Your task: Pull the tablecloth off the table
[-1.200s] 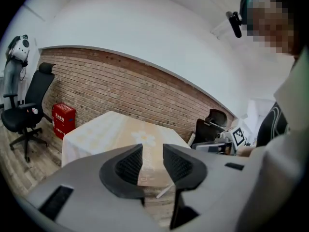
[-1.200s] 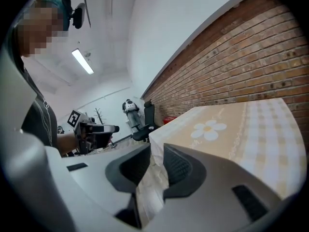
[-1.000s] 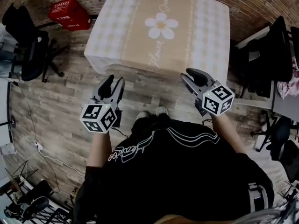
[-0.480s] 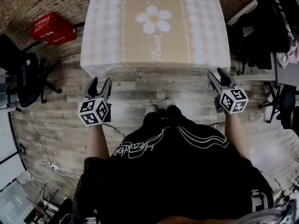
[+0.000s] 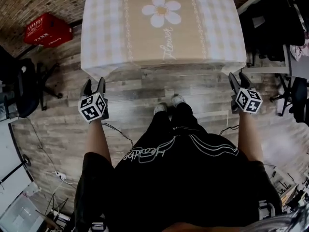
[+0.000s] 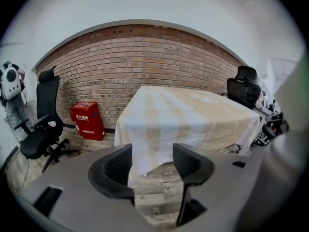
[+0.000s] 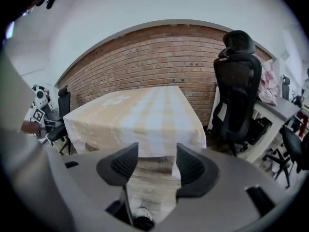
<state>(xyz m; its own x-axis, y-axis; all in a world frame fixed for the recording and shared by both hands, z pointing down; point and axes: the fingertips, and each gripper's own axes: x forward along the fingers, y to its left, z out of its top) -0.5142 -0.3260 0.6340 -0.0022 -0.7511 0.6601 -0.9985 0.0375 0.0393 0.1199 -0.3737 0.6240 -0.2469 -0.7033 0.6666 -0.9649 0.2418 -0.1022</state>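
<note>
The daisy-print tablecloth (image 5: pixel 164 28) lies spread over the bench, hiding it. Our left tool (image 5: pixel 93 83) and right tool (image 5: pixel 239 77) have just been opening their jaws, which stand wide and empty just short of the tablecloth's 2 near corners. We should bite deep into each hanging corner, then pull both evenly.

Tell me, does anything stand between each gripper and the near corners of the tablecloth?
Nothing visible does. Only wooden floor lies between the left gripper, the right gripper and the hanging near corners of the tablecloth. Both grippers' jaws have just been opening and hold nothing; neither touches the cloth yet.
</note>
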